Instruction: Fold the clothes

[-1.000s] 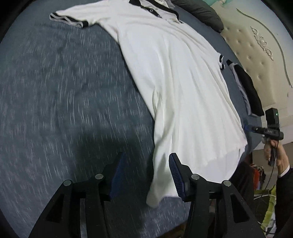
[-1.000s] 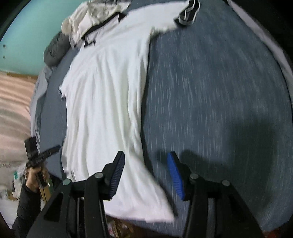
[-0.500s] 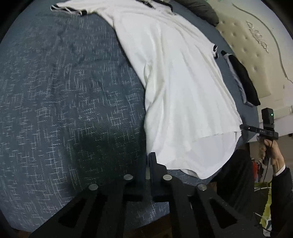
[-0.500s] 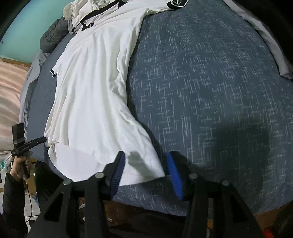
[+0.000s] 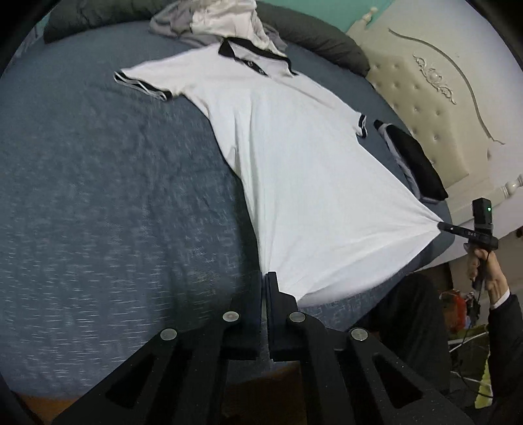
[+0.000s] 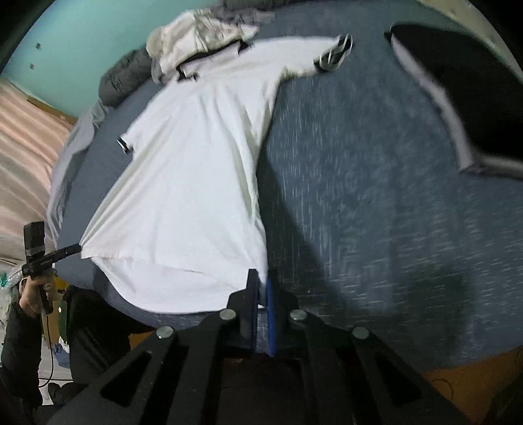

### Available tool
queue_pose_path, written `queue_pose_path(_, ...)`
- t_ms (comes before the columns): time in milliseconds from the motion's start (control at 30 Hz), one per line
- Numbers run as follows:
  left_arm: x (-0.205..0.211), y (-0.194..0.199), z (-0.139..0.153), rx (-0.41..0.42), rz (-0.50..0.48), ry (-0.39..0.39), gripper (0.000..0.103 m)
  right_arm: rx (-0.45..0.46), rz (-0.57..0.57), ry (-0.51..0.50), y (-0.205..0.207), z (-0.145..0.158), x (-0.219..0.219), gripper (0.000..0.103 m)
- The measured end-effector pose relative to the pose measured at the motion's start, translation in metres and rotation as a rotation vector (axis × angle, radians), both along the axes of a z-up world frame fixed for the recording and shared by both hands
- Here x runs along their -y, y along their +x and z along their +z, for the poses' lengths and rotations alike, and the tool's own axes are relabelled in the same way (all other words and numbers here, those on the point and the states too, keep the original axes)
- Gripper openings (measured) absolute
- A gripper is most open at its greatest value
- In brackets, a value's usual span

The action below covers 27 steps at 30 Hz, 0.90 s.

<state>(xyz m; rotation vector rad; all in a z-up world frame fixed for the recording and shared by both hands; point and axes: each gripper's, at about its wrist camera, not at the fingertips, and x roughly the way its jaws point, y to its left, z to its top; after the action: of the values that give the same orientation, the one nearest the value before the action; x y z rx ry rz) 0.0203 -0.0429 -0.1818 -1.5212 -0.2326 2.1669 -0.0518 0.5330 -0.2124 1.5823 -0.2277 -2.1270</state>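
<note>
Left gripper (image 5: 264, 278) pressed together on one bottom hem corner of the white polo shirt (image 5: 294, 170); right gripper (image 6: 261, 281) likewise pinching the opposite hem corner, blue pads closed on white cloth. Hem pulled taut between the two, lifted a little off the blue bed (image 5: 98, 196). Rest of shirt lying face up along the bed, black collar (image 5: 255, 57) at the far end beside a heap of pale clothes (image 5: 225, 16), sleeves spread, black garment (image 5: 412, 160) just beside one sleeve. Probably the opening step: hem gripped and stretched, no fold made yet. Next move likely calls for both corners carried together towards the collar, kept level and taut, laid down without dragging the body askew.
</note>
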Motion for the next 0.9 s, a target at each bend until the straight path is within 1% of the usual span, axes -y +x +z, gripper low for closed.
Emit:
queue_pose_path(67, -0.003, 0.002, 0.002, -0.002, -0.013, -0.003, 0.002, -0.023, 0.004, 0.005, 0.003, 0.011, -0.006, 0.004)
queue_pose_path(167, -0.012, 0.005, -0.003, 0.005, -0.044, -0.021, 0.002, -0.023, 0.020, 0.029, 0.008, 0.011, -0.011, 0.004)
queue_pose_path(233, -0.020, 0.007, -0.011, 0.020, -0.070, -0.042, 0.002, 0.002, 0.023, 0.042, 0.011, 0.000, -0.018, 0.004)
queue_pose_path(333, -0.027, 0.009, -0.026, 0.053, -0.100, -0.071, 0.002, 0.046, 0.035, 0.060, 0.014, -0.026, -0.012, 0.004)
queue_pose_path(467, -0.024, 0.009, -0.036, 0.067, -0.105, -0.089, 0.002, 0.100, 0.057, 0.092, 0.020, -0.056, -0.003, 0.004)
queue_pose_path(633, -0.013, 0.006, -0.036, 0.074, -0.082, -0.097, 0.002, 0.106, 0.111, 0.062, 0.023, -0.057, 0.001, 0.005)
queue_pose_path(700, -0.013, 0.004, -0.035, 0.074, -0.083, -0.102, 0.002, 0.124, 0.129, 0.071, 0.025, -0.056, 0.004, 0.005)
queue_pose_path(767, -0.015, 0.004, -0.037, 0.078, -0.092, -0.110, 0.002, 0.124, 0.122, 0.078, 0.021, -0.054, 0.003, 0.008)
queue_pose_path(800, -0.016, 0.005, -0.038, 0.081, -0.094, -0.111, 0.002, 0.114, 0.106, 0.075, 0.018, -0.051, 0.000, 0.016)
queue_pose_path(833, -0.017, 0.005, -0.038, 0.085, -0.094, -0.110, 0.002, 0.103, 0.072, 0.044, 0.013, -0.048, -0.005, 0.029)
queue_pose_path(900, -0.018, 0.004, -0.039, 0.088, -0.096, -0.108, 0.002, 0.085, -0.002, -0.012, 0.004, -0.043, -0.016, 0.049)
